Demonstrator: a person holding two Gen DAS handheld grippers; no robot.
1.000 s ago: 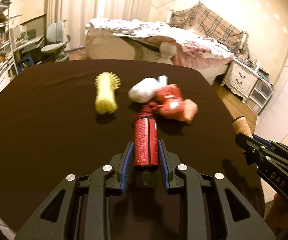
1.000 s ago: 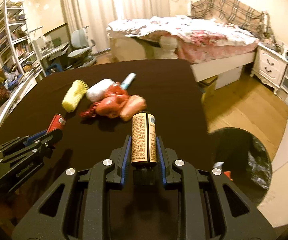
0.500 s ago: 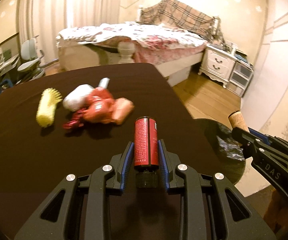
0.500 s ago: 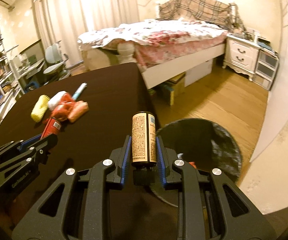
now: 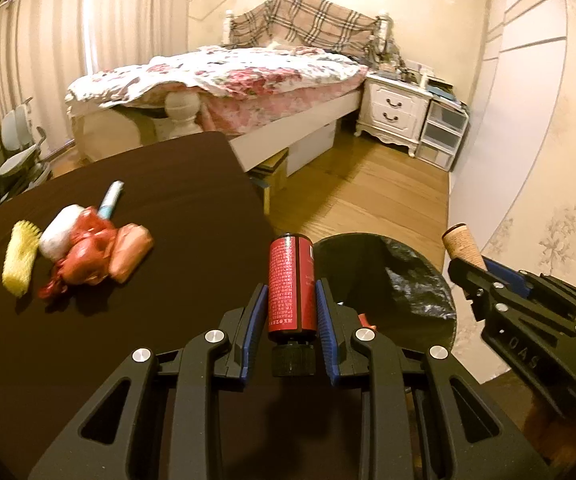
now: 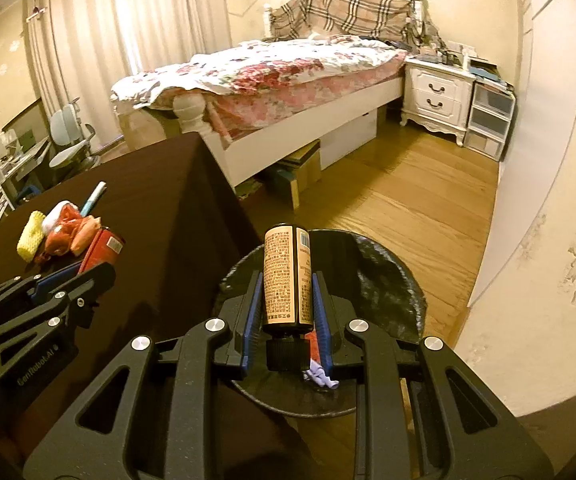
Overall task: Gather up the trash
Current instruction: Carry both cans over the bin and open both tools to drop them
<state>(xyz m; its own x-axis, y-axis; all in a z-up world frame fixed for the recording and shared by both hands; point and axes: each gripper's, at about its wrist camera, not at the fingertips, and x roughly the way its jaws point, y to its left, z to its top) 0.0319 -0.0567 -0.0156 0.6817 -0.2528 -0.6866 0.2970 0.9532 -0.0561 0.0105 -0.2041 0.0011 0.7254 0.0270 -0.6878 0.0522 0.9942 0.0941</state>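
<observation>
The left gripper is clenched on a red bottle, black cap toward the camera, its blue pads pressed to both sides; the bottle hangs over the table edge, beside the near rim of the black-lined trash bin; the red label carries fine white print too small to read. The right gripper grasps a tan bottle the same way, cap toward the camera, directly above the bin's opening; its label shows dense dark text and a barcode, neither legible. Scraps lie in the bin, a pale crumpled one beside something red; nothing stands between the tan bottle and the opening.

On the dark brown table, well apart from both grippers, lies a cluster: a yellow bristly brush, a white roll, a crumpled red wrapper, a pinkish packet and a pale blue tube, most touching one another.

The right gripper's body reads "DAS" in the left view; the left gripper's reads "GenRobot.AI" in the right view. Beyond stand a bed with a floral quilt and a white nightstand.
</observation>
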